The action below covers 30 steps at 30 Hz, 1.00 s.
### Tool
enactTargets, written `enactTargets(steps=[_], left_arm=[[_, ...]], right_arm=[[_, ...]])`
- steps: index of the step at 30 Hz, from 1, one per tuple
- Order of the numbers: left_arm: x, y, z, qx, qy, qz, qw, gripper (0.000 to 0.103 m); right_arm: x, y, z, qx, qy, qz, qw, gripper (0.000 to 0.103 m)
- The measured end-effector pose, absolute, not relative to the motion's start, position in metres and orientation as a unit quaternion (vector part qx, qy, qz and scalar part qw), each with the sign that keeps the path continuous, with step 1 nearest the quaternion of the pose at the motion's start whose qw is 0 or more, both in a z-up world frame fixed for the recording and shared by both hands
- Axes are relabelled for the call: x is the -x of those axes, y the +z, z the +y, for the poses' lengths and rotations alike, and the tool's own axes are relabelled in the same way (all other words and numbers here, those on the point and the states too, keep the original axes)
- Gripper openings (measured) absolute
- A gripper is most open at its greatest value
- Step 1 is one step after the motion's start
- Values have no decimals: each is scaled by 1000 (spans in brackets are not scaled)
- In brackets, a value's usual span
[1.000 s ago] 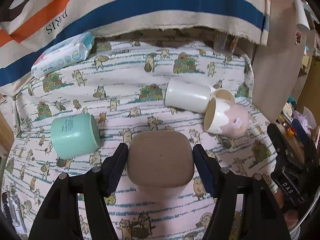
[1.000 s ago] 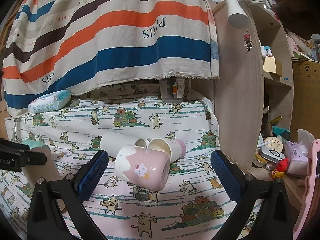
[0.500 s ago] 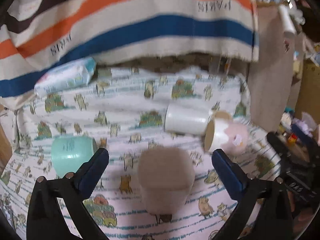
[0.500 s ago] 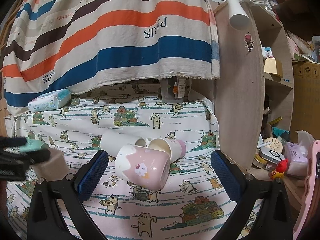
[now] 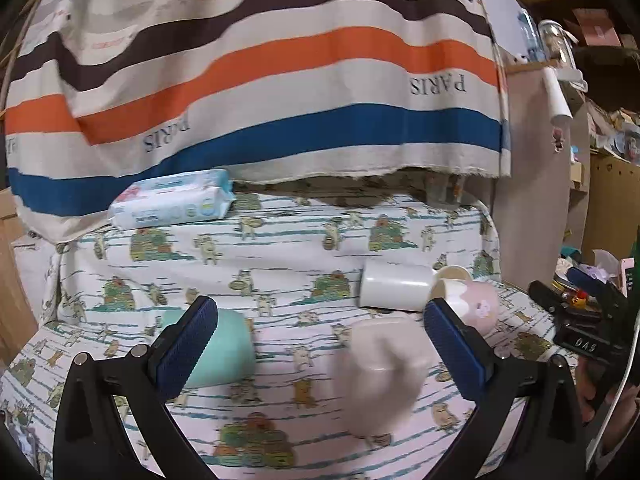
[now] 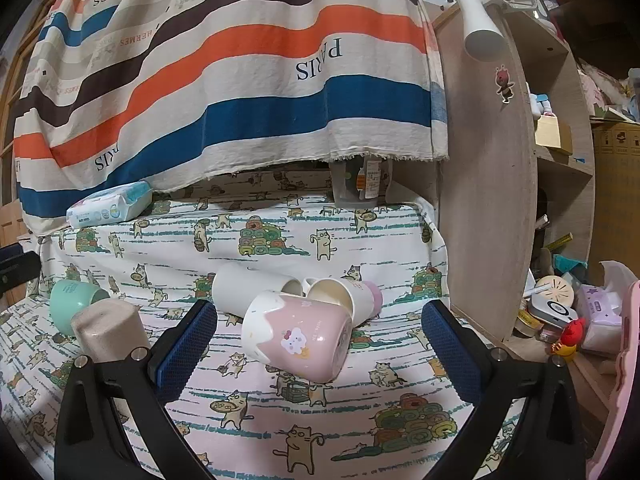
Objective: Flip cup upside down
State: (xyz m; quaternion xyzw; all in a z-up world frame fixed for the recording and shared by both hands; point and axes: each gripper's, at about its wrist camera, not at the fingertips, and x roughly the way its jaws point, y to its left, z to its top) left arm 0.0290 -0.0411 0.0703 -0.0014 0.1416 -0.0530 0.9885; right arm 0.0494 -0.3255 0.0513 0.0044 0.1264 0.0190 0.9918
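Now the left gripper [image 5: 320, 344] has let go and pulled back, claws wide apart, leaving the beige squarish plastic cup [image 6: 108, 330] upside down on the cat-print cloth [image 6: 280, 420], while the right gripper [image 6: 320, 344] waits open.

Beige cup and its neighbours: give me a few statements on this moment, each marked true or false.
1. The beige cup stands base up on the cloth. True.
2. The left hand-held gripper is shut on the beige cup. False: it is open, holding nothing.
3. The mint cup lies on its side. True.
4. The pink cup stands upright. False: it lies on its side against other cups.
5. The right hand-held gripper is open. True.
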Motion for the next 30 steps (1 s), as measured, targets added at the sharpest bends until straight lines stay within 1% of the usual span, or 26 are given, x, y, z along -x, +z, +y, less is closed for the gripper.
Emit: enactTargets(steps=[8,16,21,30], left_arm=[[-23,58,-10,-14,-21,123,992,103],[-16,51,3,-11,-24,106,994,103],[-10,47,2,-24,-18,95,995,103],[-12,33,6,-15,-1,96,995,103]], right_arm=[[-44,58,-316,0,17,113,993,103],[-26,73,-277,10,66,112,991,103],[-26,63,-260,9,70,125,990,103],[-31,47,-246,10,65,140,988,103]])
